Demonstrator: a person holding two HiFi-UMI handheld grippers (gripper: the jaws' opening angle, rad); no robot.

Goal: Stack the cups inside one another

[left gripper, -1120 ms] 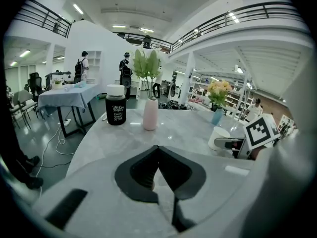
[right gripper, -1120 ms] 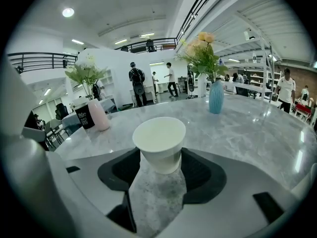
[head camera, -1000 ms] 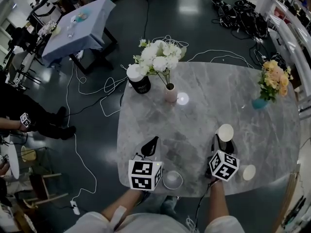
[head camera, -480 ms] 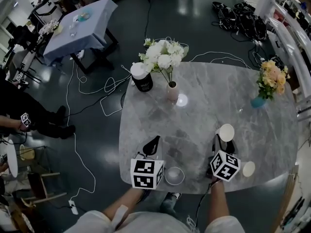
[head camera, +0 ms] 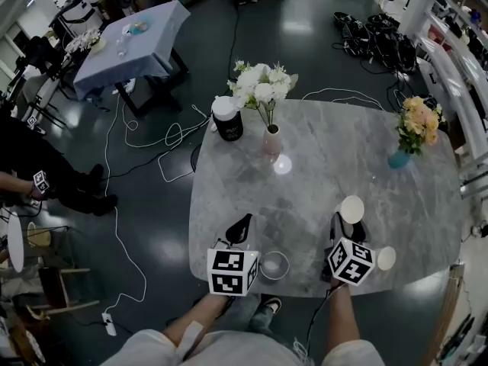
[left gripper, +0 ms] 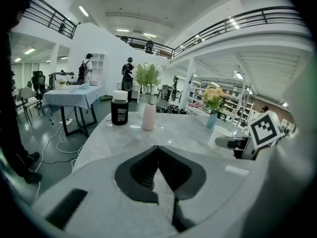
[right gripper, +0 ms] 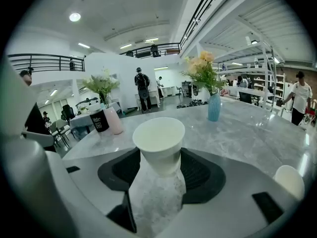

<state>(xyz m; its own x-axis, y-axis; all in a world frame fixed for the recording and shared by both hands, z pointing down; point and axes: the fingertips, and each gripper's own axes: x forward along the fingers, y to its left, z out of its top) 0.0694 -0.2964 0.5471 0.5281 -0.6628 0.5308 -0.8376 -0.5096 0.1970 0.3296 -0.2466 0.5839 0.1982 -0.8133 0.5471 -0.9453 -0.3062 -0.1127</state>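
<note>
Pinching upright white paper cup [right gripper: 158, 143] in right gripper [head camera: 349, 231], pressing jaws of left gripper [left gripper: 157, 155] together on nothing; risking squashing its wall, or nudging pale round cup [head camera: 274, 265], at 8 o'clock, off grey marble table [head camera: 320, 151]

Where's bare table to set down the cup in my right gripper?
Bare: the middle of the table, bordered by the pink vase, the blue vase and the held cup; the left edge in front of the black jar. Crowded: the near edge, a loose cup between left gripper and right gripper, a second cup further right.
</note>
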